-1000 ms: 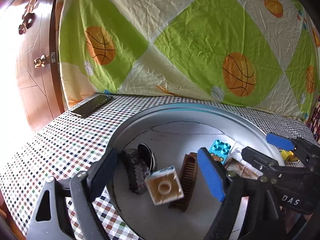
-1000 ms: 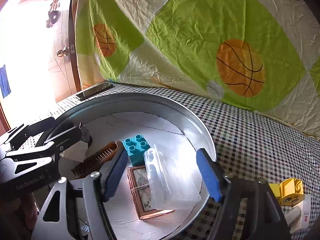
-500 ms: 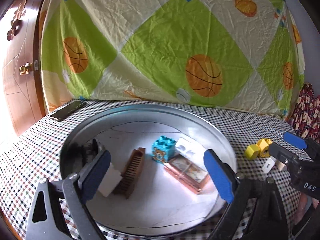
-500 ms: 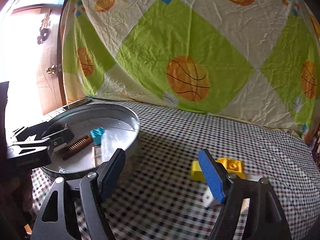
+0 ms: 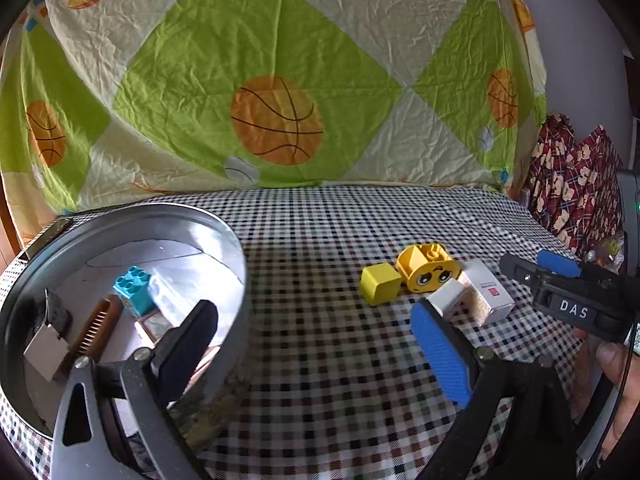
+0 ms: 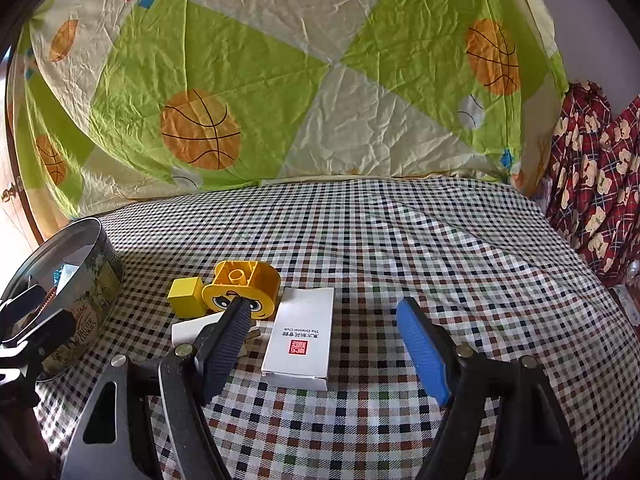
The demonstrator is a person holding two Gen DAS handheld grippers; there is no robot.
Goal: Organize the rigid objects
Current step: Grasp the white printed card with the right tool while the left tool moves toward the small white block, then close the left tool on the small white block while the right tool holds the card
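A round metal cookie tin (image 5: pixel 236 264) (image 6: pixel 100 280) stands at the left and holds a teal brick (image 5: pixel 134 284), a brown comb (image 5: pixel 94 330), a cream block (image 5: pixel 42 354) and a framed picture. On the checked cloth lie a yellow cube (image 5: pixel 378 282) (image 6: pixel 186 294), a yellow face brick (image 5: pixel 428 268) (image 6: pixel 240 280), a small white block (image 5: pixel 446 298) (image 6: pixel 192 330) and a white box (image 5: pixel 486 290) (image 6: pixel 302 334). My left gripper (image 5: pixel 316 340) is open and empty beside the tin. My right gripper (image 6: pixel 324 344) is open around the white box, above it.
A basketball-print sheet (image 5: pixel 280 80) hangs behind the table. Red patterned fabric (image 6: pixel 596 168) is at the right. A phone (image 5: pixel 48 234) lies behind the tin. The right gripper's body (image 5: pixel 572 296) shows in the left wrist view.
Both grippers have swung right, away from the tin. The left one let go of the cream block, which now lies in the tin. The right one now hovers over the white box.
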